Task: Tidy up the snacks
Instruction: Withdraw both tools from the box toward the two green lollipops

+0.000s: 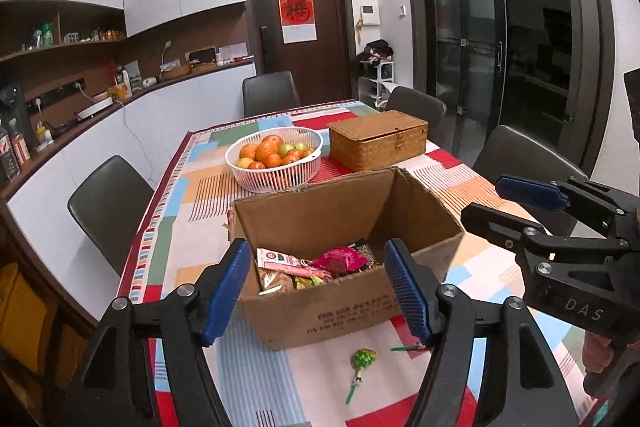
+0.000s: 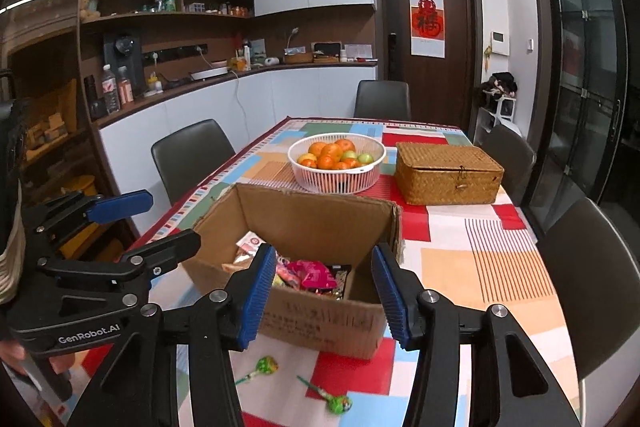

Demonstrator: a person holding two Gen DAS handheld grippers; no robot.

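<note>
An open cardboard box (image 1: 344, 311) (image 2: 320, 323) stands on the patchwork tablecloth, with several snack packets inside (image 1: 312, 267) (image 2: 308, 275). A green lollipop (image 1: 363, 359) (image 2: 266, 366) lies on the cloth in front of the box. A second green lollipop (image 2: 338, 404) lies nearer; only its stick (image 1: 408, 348) shows in the left wrist view. My left gripper (image 1: 320, 291) is open and empty, above the box's near wall. My right gripper (image 2: 324, 301) is open and empty, also above the near wall. Each gripper shows in the other's view (image 1: 494, 201) (image 2: 160, 219).
A white basket of oranges and green fruit (image 1: 276, 159) (image 2: 336, 163) and a closed woven box (image 1: 378, 139) (image 2: 448, 173) stand behind the cardboard box. Dark chairs (image 1: 108, 207) (image 2: 592, 275) surround the table. A counter with clutter (image 2: 192, 79) runs along the left wall.
</note>
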